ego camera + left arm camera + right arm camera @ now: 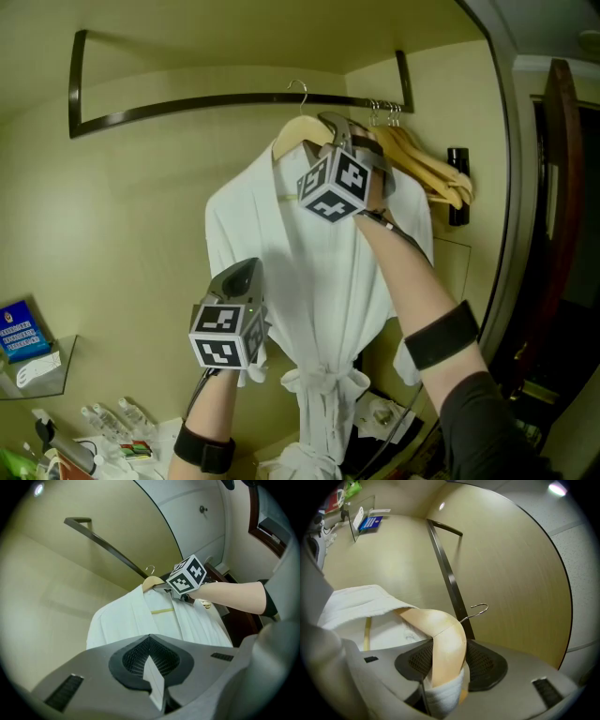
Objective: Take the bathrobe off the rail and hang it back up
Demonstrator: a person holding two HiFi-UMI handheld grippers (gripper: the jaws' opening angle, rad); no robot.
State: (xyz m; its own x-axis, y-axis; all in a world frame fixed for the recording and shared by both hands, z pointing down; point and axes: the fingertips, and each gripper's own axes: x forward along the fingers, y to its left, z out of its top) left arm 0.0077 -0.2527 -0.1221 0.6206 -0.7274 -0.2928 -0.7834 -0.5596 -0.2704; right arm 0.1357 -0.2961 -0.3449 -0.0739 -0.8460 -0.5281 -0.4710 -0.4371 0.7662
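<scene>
Bathrobe (319,272), white, on pale wooden hanger (440,634)
Hanger is clamped by right gripper (450,663); robe fold is pinched by left gripper (152,665).

We are losing the bathrobe (319,281) hem past the head view's bottom edge. There the right gripper (335,127) cube is covering its jaws and the hanger (298,131) right shoulder. We are not telling whether the hook (298,89) is touching the rail (206,105). Blue card (19,328) print is coming out too small to read. We are not identifying the clutter (112,427) at that view's bottom-left corner. The left gripper (152,667) body is hiding the robe's lower half in its own view.
</scene>
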